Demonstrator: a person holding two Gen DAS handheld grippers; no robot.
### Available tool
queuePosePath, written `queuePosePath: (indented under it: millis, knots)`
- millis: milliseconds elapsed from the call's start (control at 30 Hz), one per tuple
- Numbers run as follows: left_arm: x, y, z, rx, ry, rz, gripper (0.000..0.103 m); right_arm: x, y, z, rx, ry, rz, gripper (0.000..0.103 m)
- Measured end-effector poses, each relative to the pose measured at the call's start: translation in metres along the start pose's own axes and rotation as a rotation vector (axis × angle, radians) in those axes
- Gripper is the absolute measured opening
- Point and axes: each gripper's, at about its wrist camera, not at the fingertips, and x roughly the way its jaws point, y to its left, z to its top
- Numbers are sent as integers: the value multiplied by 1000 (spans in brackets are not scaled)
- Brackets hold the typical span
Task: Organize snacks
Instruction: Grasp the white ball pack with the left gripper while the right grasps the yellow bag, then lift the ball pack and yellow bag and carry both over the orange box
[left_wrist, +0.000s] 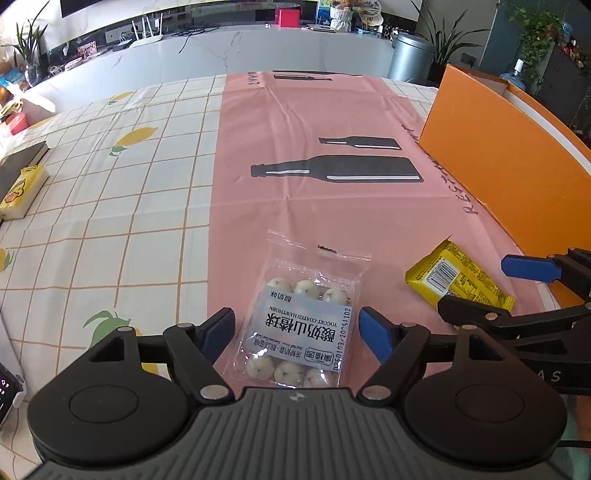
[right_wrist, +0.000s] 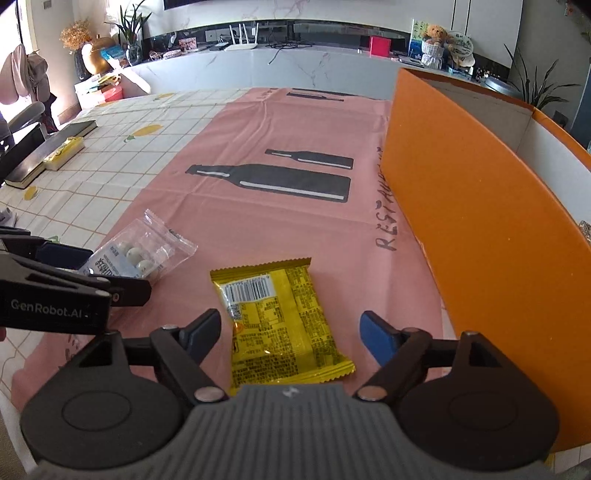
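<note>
pink runner (left_wrist: 295, 122) with black bottle prints lies over a checked lemon-print tablecloth (left_wrist: 110, 206). clear bag of yogurt-coated hawthorn balls (left_wrist: 301, 317) lies flat on the runner, between the blue pads of the left gripper (left_wrist: 297, 332); jaws wide, pads clear of the bag on both sides. yellow snack packet (right_wrist: 284, 325) lies barcode side up on the runner, just right of the clear bag, between the right gripper (right_wrist: 291, 332) pads; jaws wide too, not touching it. orange box (right_wrist: 480, 229) stands open-topped at the runner's right edge, near the packet. tissue pack (left_wrist: 22, 192) and a dark book (left_wrist: 18, 162) sit far left, well apart.
</note>
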Motion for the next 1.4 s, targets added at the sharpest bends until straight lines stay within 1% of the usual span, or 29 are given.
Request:
queuePosePath:
  millis: [100,167,267,367,433,500,533,700,800,967,1067,1133,1200,1400]
  knots:
    - [4,-5,-2,43,-19,24,91,7,-3,2,18,9,8,81]
    - [5,-9,-4,72,-35,46,91,12,-3,2,27,15,3,77]
    - [7,-7,-3,47,-42,41,90,13,-1,1,18,5,-11,76]
    - [7,-8,-4,47,-67,39,85,14,2,0,4,4,-20,75]
    - [6,-9,-6,42,-84,34,79,13,4,0,-8,0,-22,72]
    - [6,-11,-6,44,-89,34,73,12,5,-1,-16,-8,-18,64]
    - [6,-12,-6,43,-89,35,73,10,6,-1,-19,-13,-21,57]
    - [4,-13,-6,24,-92,47,68,9,5,-1,-13,-15,-13,51]
    - [0,-12,-7,-12,-97,28,65,7,4,-2,-7,-16,-9,51]
    - [-13,-16,-5,-33,-91,40,64,-8,4,-1,-16,-58,4,51]
    - [-24,-22,-2,-38,-83,57,64,-20,0,1,7,-67,20,51]
    - [-33,-27,0,-40,-87,61,64,-29,-3,2,21,-69,8,51]
    - [-43,-33,2,-47,-99,61,64,-40,-8,4,37,-83,-1,51]
    - [-77,-53,15,-62,-161,27,64,-88,-23,9,60,-181,-24,51]
